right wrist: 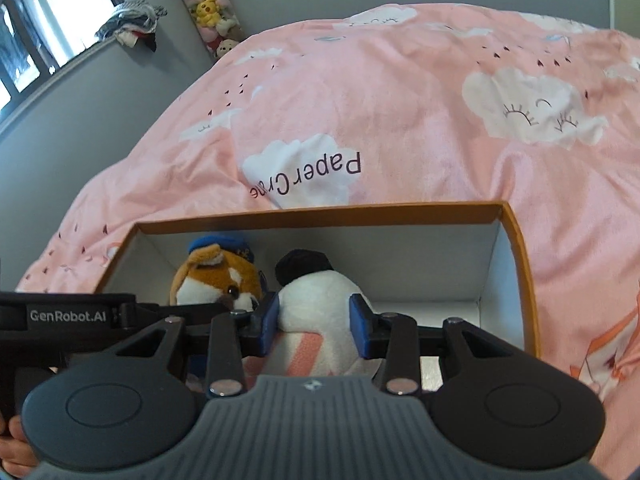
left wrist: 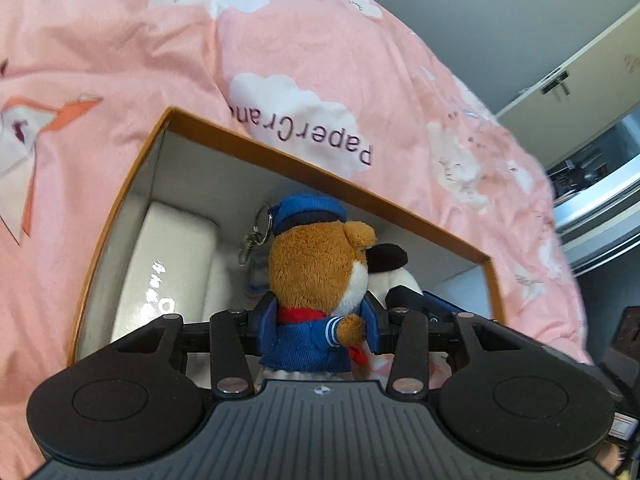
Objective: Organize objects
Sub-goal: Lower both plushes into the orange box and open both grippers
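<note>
My left gripper (left wrist: 320, 320) is shut on a brown dog plush (left wrist: 316, 268) that wears a blue cap, a blue jacket and a red scarf, with a keyring clip behind its head. My right gripper (right wrist: 314, 324) is shut on a white plush (right wrist: 316, 296) with a black hat and a pink striped scarf. Both toys hang side by side within the opening of an orange-rimmed box (left wrist: 320, 160) with white walls. The dog plush (right wrist: 216, 280) shows left of the white plush, which appears again (left wrist: 394, 280) at the dog's right. The box (right wrist: 520, 264) lies on a pink duvet (right wrist: 400, 100).
A white padded piece (left wrist: 172, 272) lies in the box's left part. The duvet (left wrist: 120, 40) rises all round the box. Beyond stand a cupboard door (left wrist: 580, 80), a window (right wrist: 40, 20) with clothes heaped on its sill, and a hanging row of small plush toys (right wrist: 208, 8). A person's fingers (right wrist: 14, 444) show at the lower left.
</note>
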`<state>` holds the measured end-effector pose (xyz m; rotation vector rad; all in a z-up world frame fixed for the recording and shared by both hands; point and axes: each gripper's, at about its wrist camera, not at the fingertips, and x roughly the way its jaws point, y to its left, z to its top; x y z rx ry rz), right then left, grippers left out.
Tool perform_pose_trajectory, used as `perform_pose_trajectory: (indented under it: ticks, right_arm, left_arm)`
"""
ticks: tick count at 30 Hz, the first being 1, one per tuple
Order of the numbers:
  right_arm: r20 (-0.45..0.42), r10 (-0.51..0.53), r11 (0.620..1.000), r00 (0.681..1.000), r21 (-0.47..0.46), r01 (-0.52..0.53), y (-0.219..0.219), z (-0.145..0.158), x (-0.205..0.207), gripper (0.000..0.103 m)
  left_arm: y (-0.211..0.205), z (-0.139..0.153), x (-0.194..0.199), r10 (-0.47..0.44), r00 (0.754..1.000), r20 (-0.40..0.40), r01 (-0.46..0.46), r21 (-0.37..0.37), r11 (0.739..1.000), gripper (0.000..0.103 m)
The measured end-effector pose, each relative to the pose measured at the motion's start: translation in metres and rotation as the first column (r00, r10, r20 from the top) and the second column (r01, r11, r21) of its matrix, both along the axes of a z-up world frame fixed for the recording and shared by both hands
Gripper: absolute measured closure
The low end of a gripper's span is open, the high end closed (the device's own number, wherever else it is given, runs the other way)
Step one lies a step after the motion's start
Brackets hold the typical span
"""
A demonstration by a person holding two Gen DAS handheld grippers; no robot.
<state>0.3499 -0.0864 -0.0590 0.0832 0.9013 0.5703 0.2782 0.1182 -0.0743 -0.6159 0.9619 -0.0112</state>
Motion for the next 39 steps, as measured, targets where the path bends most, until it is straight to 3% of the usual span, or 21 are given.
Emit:
perform_pose_trajectory:
  ticks: [3,8,15,25,29,35,39]
  right_arm:
    - [0.001,0.025,1.000,1.000,-0.013,-0.025,0.006,-0.004,0.000,0.063]
    - [0.023,0.062,0.997,0.998,-0.057,-0.061,0.015,-0.003,-0.004,0.060]
    - [0.004,0.092,0.992,0.996,-0.083,-0.092,0.020,0.005,-0.012,0.056]
    - [-0.062,0.086,0.986,0.994,-0.139,-0.094,0.011,0.006,-0.033,0.056]
    - [-0.055,0.099,0.986,0.994,-0.131,-0.105,0.015,0.004,-0.037,0.064]
    - [0.006,0.093,0.975,0.996,-0.205,-0.090,0.029,-0.004,-0.037,0.066]
    - [0.009,0.096,0.976,0.995,-0.195,-0.092,0.024,0.000,-0.040,0.065]
  left_arm:
    - [-0.005,-0.007,0.002,0.016,1.000,-0.022,-0.015,0.054,0.998,0.053]
    - [0.003,-0.019,0.000,0.040,0.998,-0.048,-0.039,0.024,0.999,0.052]
    - [0.004,0.003,-0.014,0.039,0.997,0.060,-0.043,0.077,0.996,0.048]
    - [-0.009,0.017,-0.039,0.063,0.990,0.124,-0.084,0.173,0.981,0.049]
    - [-0.013,0.019,-0.045,0.077,0.986,0.148,-0.103,0.174,0.979,0.049]
    - [-0.015,0.022,-0.050,0.082,0.983,0.162,-0.111,0.178,0.978,0.050]
    - [-0.017,0.026,-0.057,0.081,0.980,0.180,-0.113,0.174,0.978,0.050]
